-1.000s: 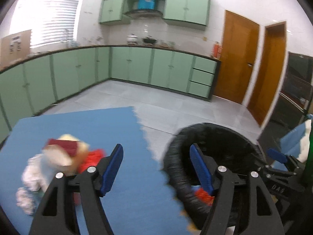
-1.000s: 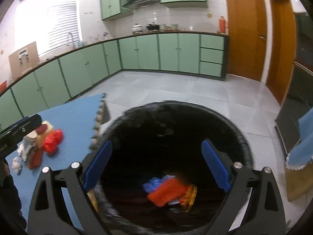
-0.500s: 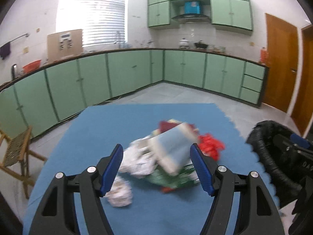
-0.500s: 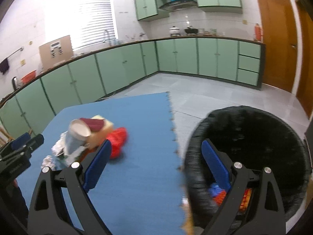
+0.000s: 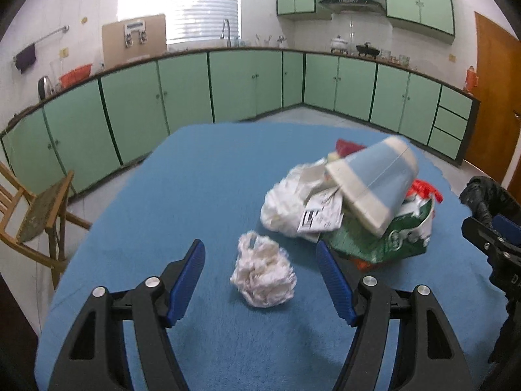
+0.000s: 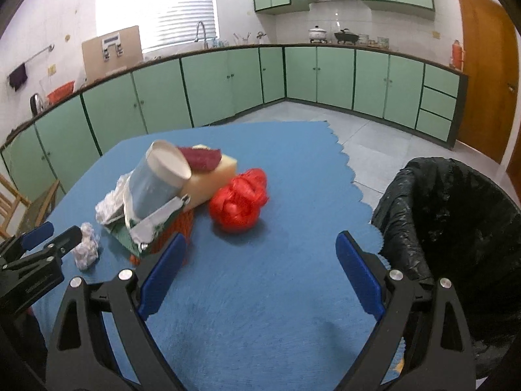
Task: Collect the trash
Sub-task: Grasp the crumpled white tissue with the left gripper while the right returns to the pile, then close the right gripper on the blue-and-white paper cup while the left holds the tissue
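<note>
- At the left of the left wrist view a wooden chair (image 5: 39, 208) stands on the floor beside the blue foam mat (image 5: 202, 176) that covers the table.
- The left gripper (image 5: 260, 268) hangs low over the mat with its blue-padded jaws wide apart and empty; the crumpled white paper ball (image 5: 263, 275) lies on the mat right between the two fingers, but they do not touch it.
- Just to the right, in the middle right of this view, the rest of the trash is in one heap: a white crumpled plastic bag (image 5: 283, 205), a grey-blue paper cup (image 5: 374, 182) lying tilted on top, and a green printed wrapper (image 5: 390, 238) under it.
- In the right wrist view a red mesh net bag (image 6: 239, 203) lies in the middle, touching the right side of the heap.
- The right gripper (image 6: 260, 267) is also wide open and holds nothing; only bare mat is between its fingers.
- At the right edge stands the bin with a black plastic liner (image 6: 456, 215), just beside the mat.
- I judge that the step in hand is the reach for a new piece. The next move calls for the left gripper to go down a little and close on the paper ball, then carry it across to the bin.
</note>
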A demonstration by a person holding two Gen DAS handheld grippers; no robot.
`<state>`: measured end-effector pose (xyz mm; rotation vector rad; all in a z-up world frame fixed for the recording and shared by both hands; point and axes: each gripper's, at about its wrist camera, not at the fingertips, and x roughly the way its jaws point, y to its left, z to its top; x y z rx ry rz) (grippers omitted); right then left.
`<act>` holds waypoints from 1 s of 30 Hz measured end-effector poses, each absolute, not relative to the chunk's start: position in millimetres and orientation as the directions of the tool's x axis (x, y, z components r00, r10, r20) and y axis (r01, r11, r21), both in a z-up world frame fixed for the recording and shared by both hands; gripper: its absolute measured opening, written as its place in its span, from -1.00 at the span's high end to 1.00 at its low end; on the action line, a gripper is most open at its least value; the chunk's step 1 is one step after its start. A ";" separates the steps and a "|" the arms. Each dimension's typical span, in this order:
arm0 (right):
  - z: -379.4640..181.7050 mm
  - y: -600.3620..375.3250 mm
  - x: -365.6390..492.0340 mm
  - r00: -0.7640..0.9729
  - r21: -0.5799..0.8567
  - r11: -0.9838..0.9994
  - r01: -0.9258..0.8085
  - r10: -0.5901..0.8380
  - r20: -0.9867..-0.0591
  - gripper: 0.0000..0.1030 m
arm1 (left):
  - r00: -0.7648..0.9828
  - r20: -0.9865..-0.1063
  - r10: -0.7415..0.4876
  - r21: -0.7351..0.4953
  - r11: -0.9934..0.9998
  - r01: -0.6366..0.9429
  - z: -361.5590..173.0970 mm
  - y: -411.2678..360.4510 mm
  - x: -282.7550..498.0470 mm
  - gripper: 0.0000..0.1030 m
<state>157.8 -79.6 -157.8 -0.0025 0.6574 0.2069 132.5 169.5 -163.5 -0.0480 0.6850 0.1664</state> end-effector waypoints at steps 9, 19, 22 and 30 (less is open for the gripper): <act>-156.0 -70.8 162.0 0.767 0.045 0.975 -0.217 0.199 -0.610 -0.75 | 0.678 -0.731 0.077 -0.038 0.987 -0.154 -188.2 177.8 150.9 0.18; -140.8 -52.3 166.3 0.775 0.035 0.959 -0.280 0.248 -0.581 -0.75 | 0.725 -0.683 0.083 -0.061 0.983 -0.171 -170.3 187.2 145.2 0.52; -136.4 -45.2 168.5 0.772 0.040 0.953 -0.301 0.268 -0.576 -0.75 | 0.752 -0.652 0.095 -0.070 0.980 -0.185 -154.2 195.1 143.4 0.52; -127.8 -13.1 177.7 0.764 0.009 0.929 -0.371 0.311 -0.566 -0.75 | 0.765 -0.634 0.114 -0.060 0.979 -0.196 -137.8 204.5 147.6 0.52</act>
